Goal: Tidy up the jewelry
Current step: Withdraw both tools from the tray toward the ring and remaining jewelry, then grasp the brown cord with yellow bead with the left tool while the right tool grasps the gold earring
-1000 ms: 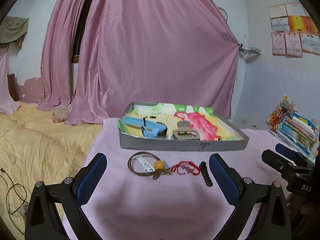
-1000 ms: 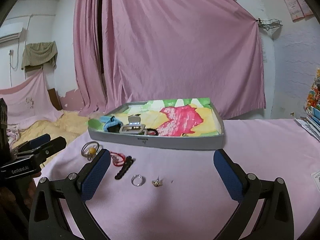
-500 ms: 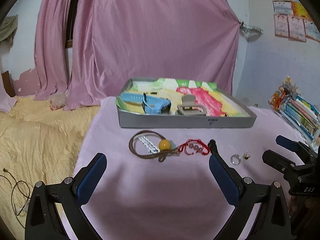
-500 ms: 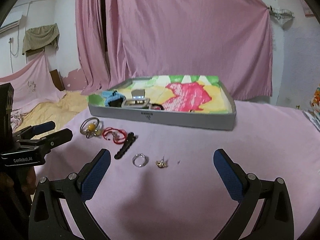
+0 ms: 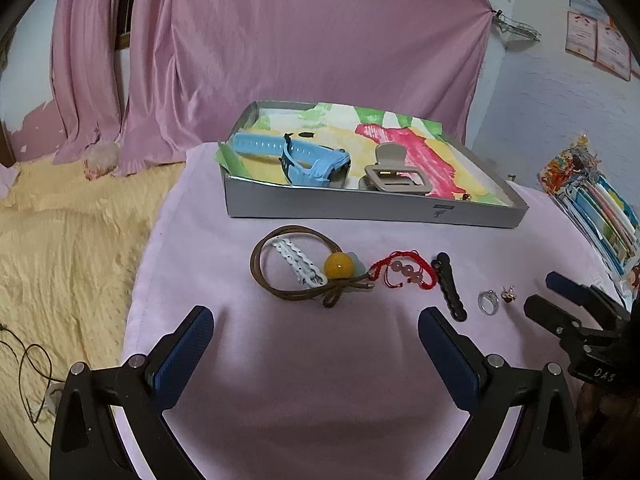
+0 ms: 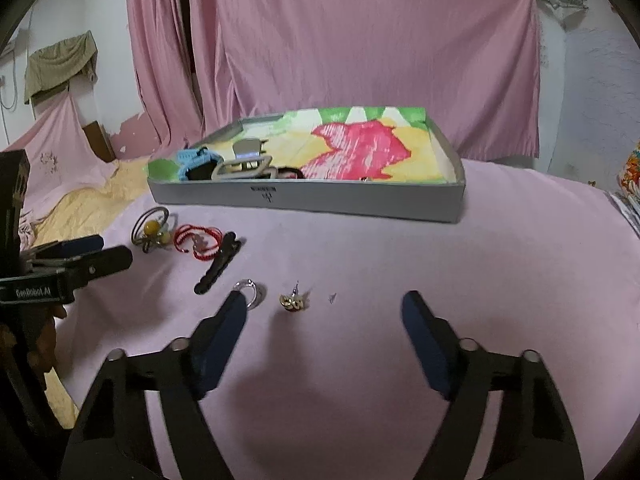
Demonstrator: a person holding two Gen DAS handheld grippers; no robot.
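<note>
Both my grippers, left (image 5: pixel 316 332) and right (image 6: pixel 324 312), gape wide and empty over the pink cloth (image 6: pixel 440 248). Gold earring (image 6: pixel 293 302) lies between my right fingers, silver ring (image 6: pixel 252 294) touching the left pad; gray tray (image 6: pixel 320 196) beyond.

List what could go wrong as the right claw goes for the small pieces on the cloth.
1. The gold earring is tiny and lies flat on the pink cloth; the wide-open right claw may pinch fabric or flick it away.
2. The silver ring sits right at one finger, so a descent could knock it aside.
</note>
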